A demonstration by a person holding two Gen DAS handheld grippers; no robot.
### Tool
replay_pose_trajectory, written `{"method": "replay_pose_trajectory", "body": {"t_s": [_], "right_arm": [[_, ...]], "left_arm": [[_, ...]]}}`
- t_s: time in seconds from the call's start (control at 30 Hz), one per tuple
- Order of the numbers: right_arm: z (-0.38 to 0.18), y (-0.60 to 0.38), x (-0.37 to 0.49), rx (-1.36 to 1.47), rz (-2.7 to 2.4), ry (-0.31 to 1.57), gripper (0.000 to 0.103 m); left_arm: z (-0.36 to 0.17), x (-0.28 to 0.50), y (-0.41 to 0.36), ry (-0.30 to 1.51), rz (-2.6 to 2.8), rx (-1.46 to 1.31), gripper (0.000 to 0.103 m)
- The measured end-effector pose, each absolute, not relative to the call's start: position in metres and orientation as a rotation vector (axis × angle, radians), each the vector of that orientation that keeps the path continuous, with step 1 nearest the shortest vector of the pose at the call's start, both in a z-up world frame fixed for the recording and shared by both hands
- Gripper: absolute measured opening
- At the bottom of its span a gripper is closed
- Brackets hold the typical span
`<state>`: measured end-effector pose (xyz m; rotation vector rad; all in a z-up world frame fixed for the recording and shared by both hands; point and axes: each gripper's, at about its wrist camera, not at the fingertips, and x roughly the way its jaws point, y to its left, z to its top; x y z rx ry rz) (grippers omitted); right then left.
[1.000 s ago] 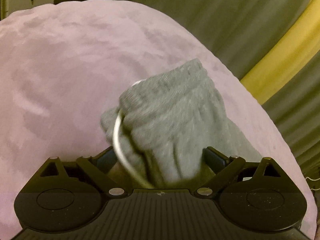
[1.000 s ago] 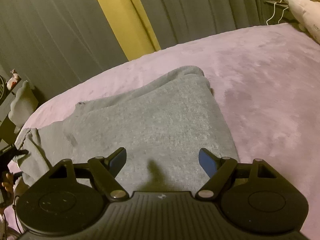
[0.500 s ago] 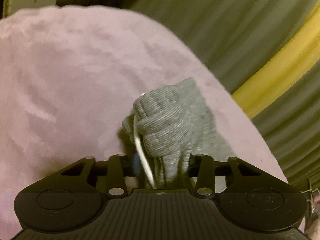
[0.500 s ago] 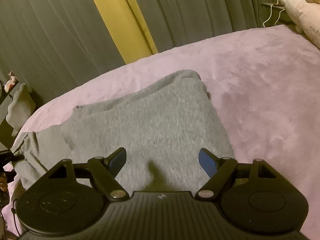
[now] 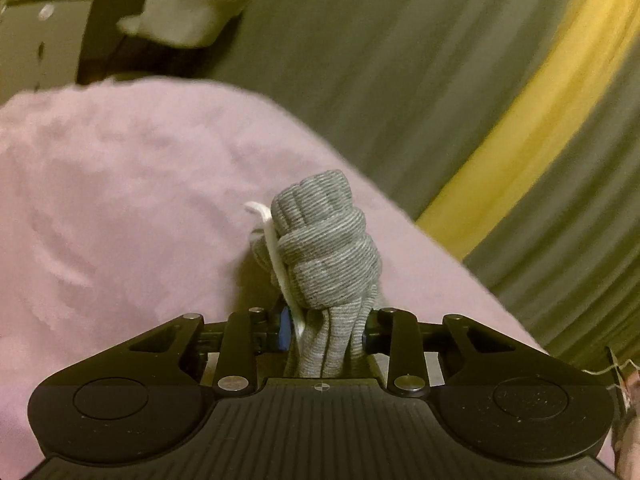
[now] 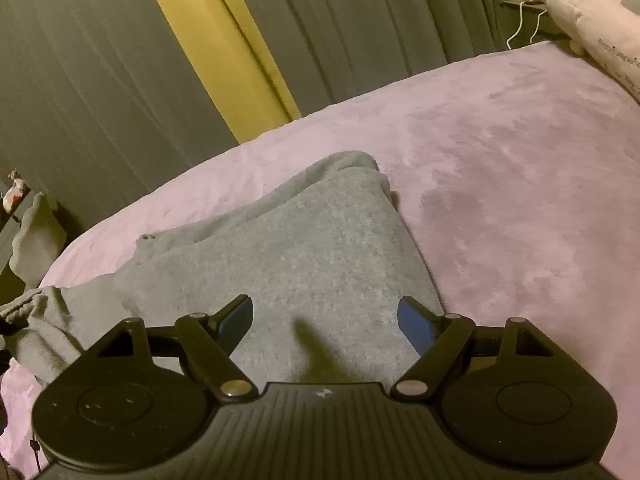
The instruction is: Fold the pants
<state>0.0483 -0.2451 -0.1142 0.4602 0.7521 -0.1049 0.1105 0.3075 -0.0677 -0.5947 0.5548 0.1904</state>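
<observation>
- Your left tool (image 5: 325, 330) is closing its jaws on a bunched end of the grey pants (image 5: 326, 248); the fabric sits between the blue pads and bulges up in a ribbed knot just ahead of them.
- A white drawstring (image 5: 276, 252) runs down the left side of that bunch and passes between the pads together with the cloth.
- Beyond the left tool lies the pink blanket of the bed (image 5: 120, 200), bare ahead and to the left of the bunch.
- Past the bed's far edge hang dark pleated curtains (image 5: 360, 60) with a yellow strip (image 5: 532, 128) off to the tool's right.
- At the far upper left a pale, blurred object (image 5: 188, 20) sits by some dark furniture; you cannot tell what it is.
- Your right tool (image 6: 326, 320) stands wide open, nothing between its pads, hovering over the pants (image 6: 304, 248), which lie spread flat on the bed (image 6: 520, 160) directly ahead of it.
- The garment tapers to a rounded end ahead of the right tool, and its gathered end trails off to the tool's far left, at the bed's edge.
- To the right tool's right the blanket is bare; far right, at the bed's edge, lies a pale pillow (image 6: 592, 28), with a white cable (image 6: 520, 24) hanging beside it.
- A pale soft shape (image 6: 34, 240) stands off the bed to the far left.
</observation>
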Motion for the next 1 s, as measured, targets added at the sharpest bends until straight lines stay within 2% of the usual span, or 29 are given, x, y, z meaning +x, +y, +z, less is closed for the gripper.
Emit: {"method": "replay_pose_trajectory", "body": {"t_s": [0.2,0.33,0.43,0.57,0.73,0.77,0.8,0.83,0.87,0.97,1.0], "right_arm": [[-0.113,-0.249,0.045,0.482,-0.117,0.741,0.08],[-0.108,-0.259,0.036,0.508,-0.129,0.712,0.08],[-0.102,-0.273,0.025,0.529,-0.157,0.679,0.08],[-0.101,-0.299,0.01,0.579,-0.203,0.653,0.08],[-0.104,-0.33,-0.006,0.596,-0.249,0.642,0.08],[-0.106,-0.336,-0.008,0.591,-0.251,0.65,0.08],[-0.107,-0.342,-0.01,0.601,-0.262,0.652,0.08],[-0.108,-0.347,-0.013,0.618,-0.264,0.647,0.08],[-0.108,-0.352,-0.016,0.628,-0.261,0.641,0.08],[-0.107,-0.354,-0.017,0.617,-0.251,0.641,0.08],[-0.105,-0.354,-0.017,0.628,-0.238,0.64,0.08]], "left_arm": [[0.007,0.086,0.242,0.429,0.034,-0.49,0.032],[0.055,0.069,0.157,0.324,-0.142,-0.383,0.032],[0.062,0.062,0.076,0.291,-0.29,-0.284,0.032],[0.012,0.065,-0.04,0.42,-0.436,-0.125,0.032],[-0.113,0.059,-0.149,0.814,-0.534,0.158,0.041],[-0.124,0.049,-0.155,0.805,-0.511,0.211,0.042],[-0.123,0.037,-0.157,0.739,-0.505,0.265,0.047],[-0.118,0.029,-0.158,0.702,-0.503,0.306,0.06],[-0.11,0.025,-0.155,0.695,-0.509,0.316,0.066],[-0.084,0.016,-0.121,0.672,-0.534,0.216,0.078],[-0.075,0.017,-0.106,0.651,-0.509,0.192,0.085]]}}
